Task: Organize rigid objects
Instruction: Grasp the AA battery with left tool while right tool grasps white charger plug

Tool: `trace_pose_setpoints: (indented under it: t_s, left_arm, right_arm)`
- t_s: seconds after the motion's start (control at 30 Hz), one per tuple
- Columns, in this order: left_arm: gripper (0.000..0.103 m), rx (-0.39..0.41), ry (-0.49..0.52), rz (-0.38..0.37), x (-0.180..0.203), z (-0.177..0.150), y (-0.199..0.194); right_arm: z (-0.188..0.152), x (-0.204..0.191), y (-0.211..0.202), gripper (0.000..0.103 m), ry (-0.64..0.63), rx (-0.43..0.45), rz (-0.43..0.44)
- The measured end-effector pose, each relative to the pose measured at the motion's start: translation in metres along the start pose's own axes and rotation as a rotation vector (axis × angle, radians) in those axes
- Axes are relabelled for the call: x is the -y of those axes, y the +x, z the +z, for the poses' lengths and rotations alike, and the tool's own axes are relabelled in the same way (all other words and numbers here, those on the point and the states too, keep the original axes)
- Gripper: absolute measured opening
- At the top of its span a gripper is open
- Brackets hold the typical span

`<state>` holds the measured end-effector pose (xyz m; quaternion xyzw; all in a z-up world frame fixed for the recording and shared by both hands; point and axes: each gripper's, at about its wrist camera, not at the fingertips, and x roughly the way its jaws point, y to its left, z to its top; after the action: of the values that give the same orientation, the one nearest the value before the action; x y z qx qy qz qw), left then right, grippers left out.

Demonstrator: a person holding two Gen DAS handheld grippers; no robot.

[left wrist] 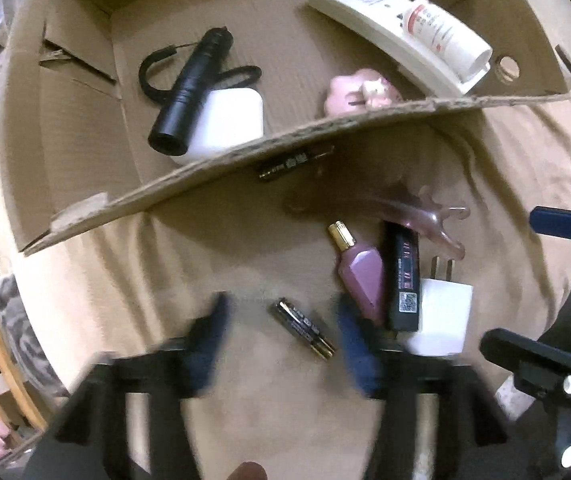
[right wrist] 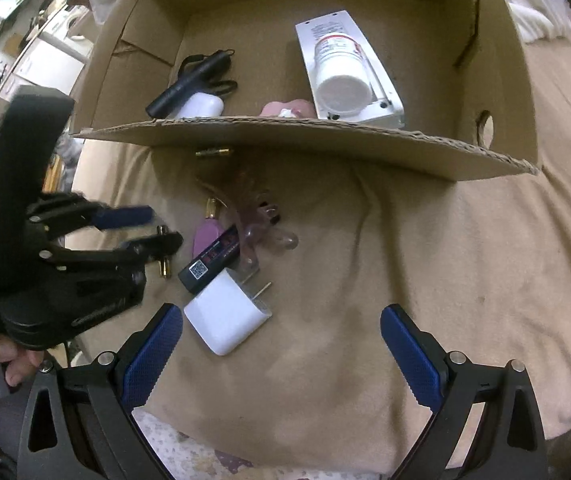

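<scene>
My left gripper (left wrist: 281, 344) straddles the batteries (left wrist: 304, 335), unclamped; closing carelessly could roll them. Right gripper (right wrist: 281, 354) gapes empty.

Left gripper (left wrist: 281, 344) points straight down, jaws apart; right gripper (right wrist: 281, 344) tilts downward, jaws spread wide.

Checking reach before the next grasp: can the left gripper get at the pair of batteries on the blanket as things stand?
Probably yes. The left gripper points down with open jaws either side of the batteries, nothing lying over them; the purple bottle sits close beside one finger.
</scene>
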<state>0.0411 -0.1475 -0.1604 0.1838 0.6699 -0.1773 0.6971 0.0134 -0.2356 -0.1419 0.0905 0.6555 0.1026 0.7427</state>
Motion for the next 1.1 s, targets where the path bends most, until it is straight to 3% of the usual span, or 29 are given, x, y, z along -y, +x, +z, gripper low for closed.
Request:
trace_pose_setpoints:
  t_s: [0.17,0.23,0.37,0.5,0.6,0.87,1.1]
  left_arm:
    - [0.063,-0.061,-0.046,-0.063,-0.017,-0.011,0.004]
    - [0.038,-0.089,-0.082,-0.085,-0.025,-0.018,0.01]
    - [0.037,-0.07,-0.11,-0.078,-0.027,-0.018,0.015]
    - [0.009,-0.066,-0.143,-0.079,-0.035,-0.016,0.013]
    - [0.009,-0.065,-0.19,-0.108,-0.05,-0.018,0.01]
    - [0.009,-0.049,-0.19,-0.075,-0.06,-0.026,0.0]
    - [0.009,-0.04,-0.2,-0.065,-0.044,-0.018,0.001]
  right_arm:
    - [0.002,0.0,0.0,0.103,0.013,0.01,0.001]
    - [0.003,0.002,0.0,0.103,0.021,0.011,-0.002]
    - [0.007,0.003,-0.001,0.103,0.025,0.021,0.0]
    - [0.005,0.004,-0.002,0.103,0.017,0.013,0.014]
    - [0.003,0.005,0.001,0.103,0.004,-0.014,0.037]
    - [-0.004,-0.031,0.024,0.102,-0.19,-0.092,-0.013]
    - [-0.004,-0.056,0.05,0.076,-0.304,-0.121,-0.116]
